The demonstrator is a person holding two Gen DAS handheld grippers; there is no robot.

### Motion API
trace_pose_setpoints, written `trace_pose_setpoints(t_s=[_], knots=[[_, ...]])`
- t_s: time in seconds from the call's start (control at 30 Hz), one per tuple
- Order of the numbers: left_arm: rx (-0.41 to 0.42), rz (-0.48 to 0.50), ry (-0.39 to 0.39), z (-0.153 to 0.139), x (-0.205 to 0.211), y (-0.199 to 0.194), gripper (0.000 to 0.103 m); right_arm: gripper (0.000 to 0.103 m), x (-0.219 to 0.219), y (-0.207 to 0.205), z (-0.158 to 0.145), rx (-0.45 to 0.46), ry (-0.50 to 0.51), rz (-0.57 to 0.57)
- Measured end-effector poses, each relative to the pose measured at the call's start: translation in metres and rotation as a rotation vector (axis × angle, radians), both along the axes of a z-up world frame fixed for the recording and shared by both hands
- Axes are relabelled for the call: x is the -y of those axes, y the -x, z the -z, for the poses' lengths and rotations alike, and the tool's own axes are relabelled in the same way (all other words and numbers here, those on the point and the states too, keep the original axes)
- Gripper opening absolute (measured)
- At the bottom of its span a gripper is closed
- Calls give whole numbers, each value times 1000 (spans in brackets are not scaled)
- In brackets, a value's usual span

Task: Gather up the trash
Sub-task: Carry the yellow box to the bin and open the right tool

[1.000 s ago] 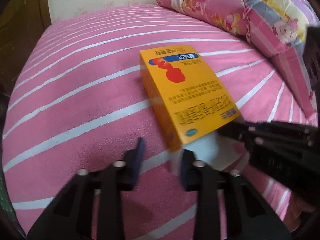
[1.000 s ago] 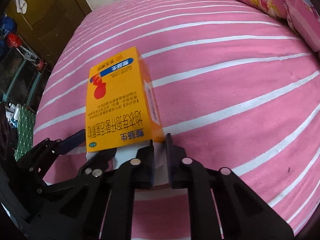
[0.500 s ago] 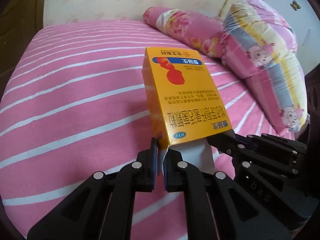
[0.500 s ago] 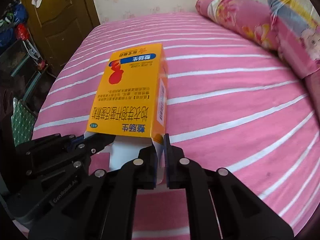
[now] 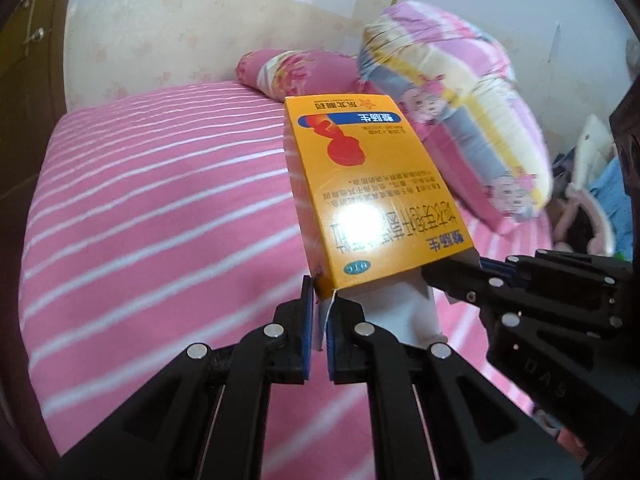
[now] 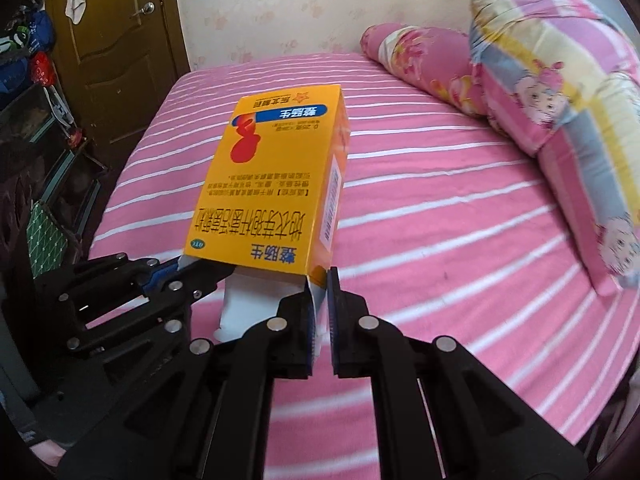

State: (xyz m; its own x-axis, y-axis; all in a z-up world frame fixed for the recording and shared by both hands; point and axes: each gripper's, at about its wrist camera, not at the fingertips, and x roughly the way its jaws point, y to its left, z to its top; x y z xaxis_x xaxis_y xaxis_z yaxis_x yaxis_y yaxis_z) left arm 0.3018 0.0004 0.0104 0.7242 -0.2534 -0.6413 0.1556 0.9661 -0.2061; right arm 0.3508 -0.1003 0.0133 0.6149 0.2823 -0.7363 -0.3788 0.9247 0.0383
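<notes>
Item: yellow medicine box (image 5: 376, 192), empty-looking carton with its near end open and white flaps hanging out.

Hold: my left gripper (image 5: 318, 320) is clamped on the thin flap at the box's near left corner; my right gripper (image 6: 320, 312) is clamped on the flap at its near right corner. Both sets of jaws are pressed nearly together with only card between them. Each gripper shows in the other's view, close alongside, so neither hand is nearer; the box is shared evenly.

Lie of the item: straight ahead of both grippers, long axis running away from me along the line the fingers point, far end raised and clear of the bed. It hangs from the two flaps alone, so I judge the grip light and any twist between hands liable to tear or fold the card.

Beneath: bed (image 6: 440, 208) with pink, white-striped cover, below the box and not touching it.

Beyond: pink floral bolster (image 6: 416, 56) and folded cartoon-print quilt (image 6: 560, 80) at the headboard; brown door (image 6: 116, 40) to the far left.
</notes>
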Motion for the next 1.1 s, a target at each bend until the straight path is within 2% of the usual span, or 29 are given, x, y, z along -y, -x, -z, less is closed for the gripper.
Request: trace_pose_setpoints(t_s=[0.03, 0.23, 0.33, 0.47, 0.57, 0.8, 1.1], knots=[[5, 6, 1, 0, 4, 12, 5, 6, 9, 22, -9, 1, -7, 7], [19, 36, 4, -6, 39, 104, 6, 6, 28, 89, -26, 9, 4, 8], [27, 37, 14, -14, 51, 142, 6, 7, 50, 141, -35, 22, -14, 24], [35, 62, -4, -27, 76, 191, 6, 7, 73, 181, -42, 36, -40, 46], [25, 81, 11, -33, 90, 212, 5, 7, 101, 220, -48, 46, -81, 72], [49, 160, -48, -52, 144, 262, 5, 8, 153, 277, -52, 67, -155, 147], [35, 268, -98, -46, 212, 293, 5, 8, 211, 332, -50, 70, -217, 261]])
